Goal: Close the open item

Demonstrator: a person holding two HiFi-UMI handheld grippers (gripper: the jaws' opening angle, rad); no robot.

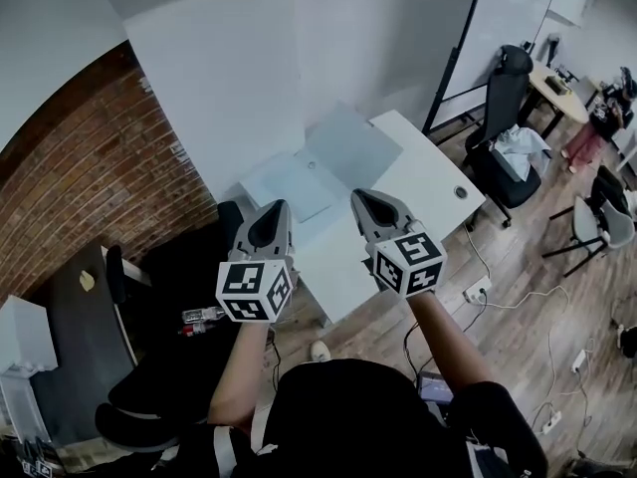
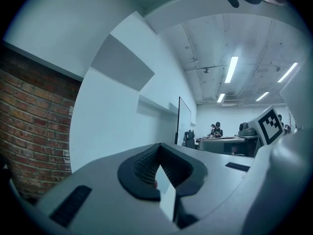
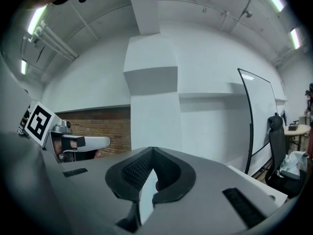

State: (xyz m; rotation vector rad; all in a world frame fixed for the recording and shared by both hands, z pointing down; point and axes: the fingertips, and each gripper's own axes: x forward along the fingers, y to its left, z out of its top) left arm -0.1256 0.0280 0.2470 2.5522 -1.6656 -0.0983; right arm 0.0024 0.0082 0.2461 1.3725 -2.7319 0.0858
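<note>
Left hand-held gripper (image 1: 280, 207), grey plastic with black ribbed pads: jaws pressed together at the tips, nothing pinched. Right hand-held gripper (image 1: 358, 195), same build: jaws likewise together, empty. Both held up side by side, slightly apart, over the near end of a white rectangular table (image 1: 428, 167).

Two marker cubes (image 1: 255, 289), one per gripper, printed with black-and-white square codes.

Pale grey-blue flat item (image 1: 343, 147) lying opened out in two panels on the table's far half, close to the white wall, just beyond the gripper tips in the head view; kind unclear.

Around: red brick wall (image 1: 90, 167) at left; one whiteboard on a black stand (image 1: 503, 13) at right, one black office chair (image 1: 506, 88) beside it; one white power strip (image 1: 476, 289) on the wood floor near the table.
</note>
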